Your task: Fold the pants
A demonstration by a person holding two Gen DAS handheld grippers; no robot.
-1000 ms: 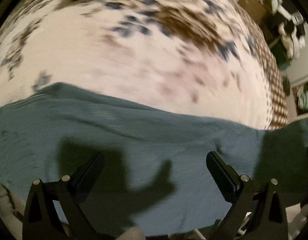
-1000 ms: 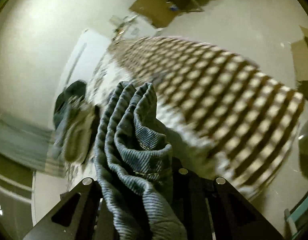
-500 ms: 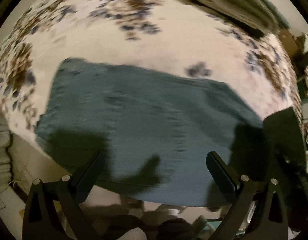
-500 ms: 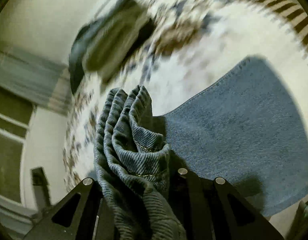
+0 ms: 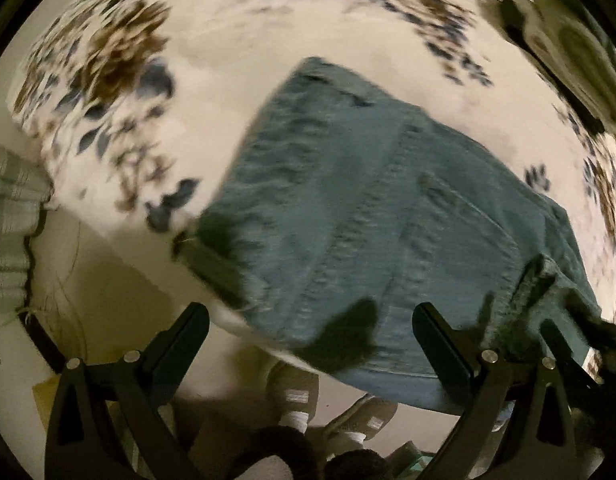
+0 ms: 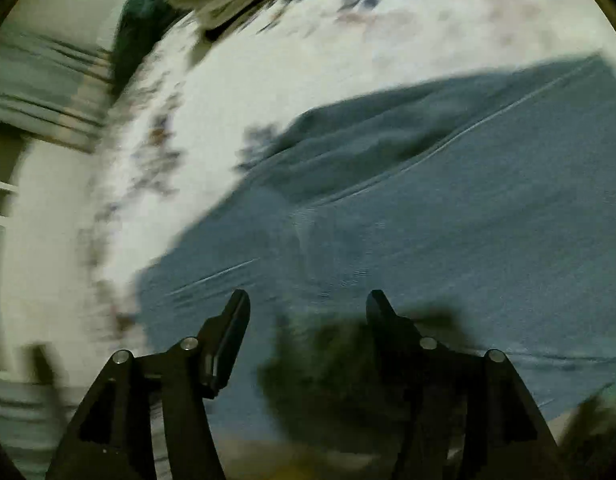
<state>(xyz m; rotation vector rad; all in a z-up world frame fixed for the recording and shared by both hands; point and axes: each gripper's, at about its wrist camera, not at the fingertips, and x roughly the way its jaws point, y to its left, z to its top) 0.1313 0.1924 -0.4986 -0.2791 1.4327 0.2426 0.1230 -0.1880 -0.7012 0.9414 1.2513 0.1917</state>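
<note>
Right wrist blurred; pants [image 6: 448, 208] edges smeared.

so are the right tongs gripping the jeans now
No, the right tongs stand open above the jeans, with nothing between the fingers.

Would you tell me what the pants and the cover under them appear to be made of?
The pants look like blue denim: matte, with raised double-stitched seams and a twill-like grain. The floral cover seems a soft printed woven fabric, cream with brown and blue blooms; blur leaves the fibre unclear.
</note>
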